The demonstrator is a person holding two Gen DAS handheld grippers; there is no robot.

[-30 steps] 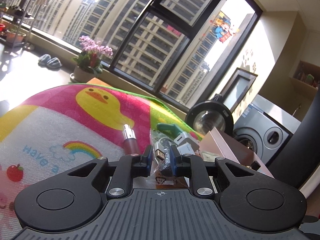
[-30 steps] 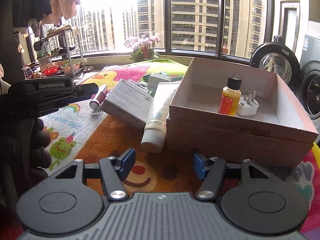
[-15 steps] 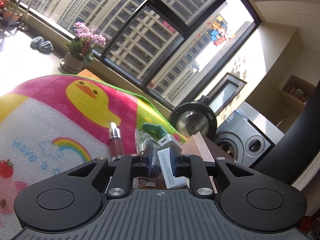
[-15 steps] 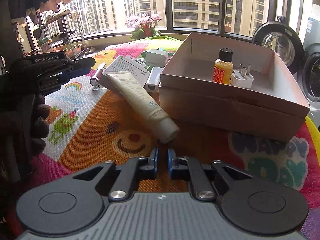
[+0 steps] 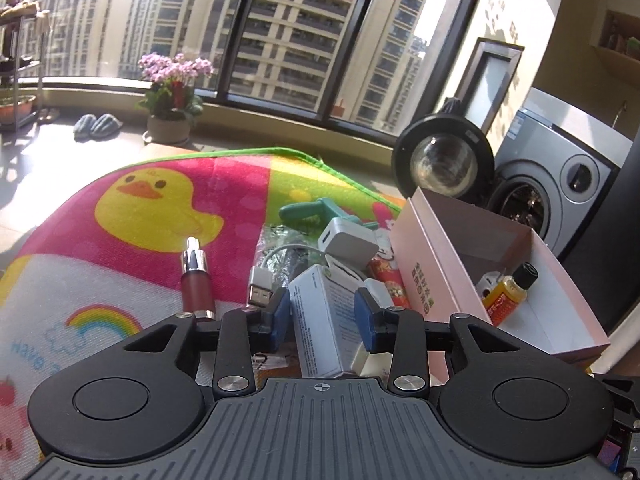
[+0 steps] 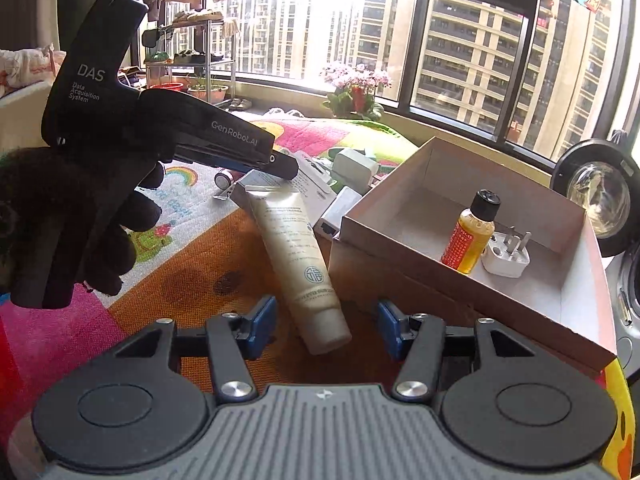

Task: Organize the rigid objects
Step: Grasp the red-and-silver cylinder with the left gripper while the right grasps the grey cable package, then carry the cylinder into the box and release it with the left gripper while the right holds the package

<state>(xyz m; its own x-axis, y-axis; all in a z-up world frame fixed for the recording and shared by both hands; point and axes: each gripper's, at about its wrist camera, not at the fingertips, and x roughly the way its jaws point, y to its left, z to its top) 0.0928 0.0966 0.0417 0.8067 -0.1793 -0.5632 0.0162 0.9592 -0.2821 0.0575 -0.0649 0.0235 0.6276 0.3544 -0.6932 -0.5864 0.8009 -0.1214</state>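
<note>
A pink cardboard box (image 5: 436,256) (image 6: 576,304) stands on the play mat and holds an orange bottle (image 6: 470,236) and a white plug (image 6: 506,256). My left gripper (image 5: 323,314) has its jaws around a white carton (image 5: 324,320); a gap shows on the right side, so the carton looks loose between them. My right gripper (image 6: 326,322) is open around the cap end of a cream tube (image 6: 298,264), which lies on the mat beside the box. The left gripper's body (image 6: 160,128) hangs over the tube's far end.
A pink dropper bottle (image 5: 195,280), a USB cable (image 5: 262,288), a white charger (image 5: 348,242), a teal tool (image 5: 308,212) and small packets crowd the mat left of the box. A washing machine (image 5: 560,184) stands behind. A flower pot (image 5: 170,120) sits by the window.
My right gripper went from open to shut to open again, now around the tube's cap end. The tube swung away from the box. My left gripper opened wider, around the carton.
</note>
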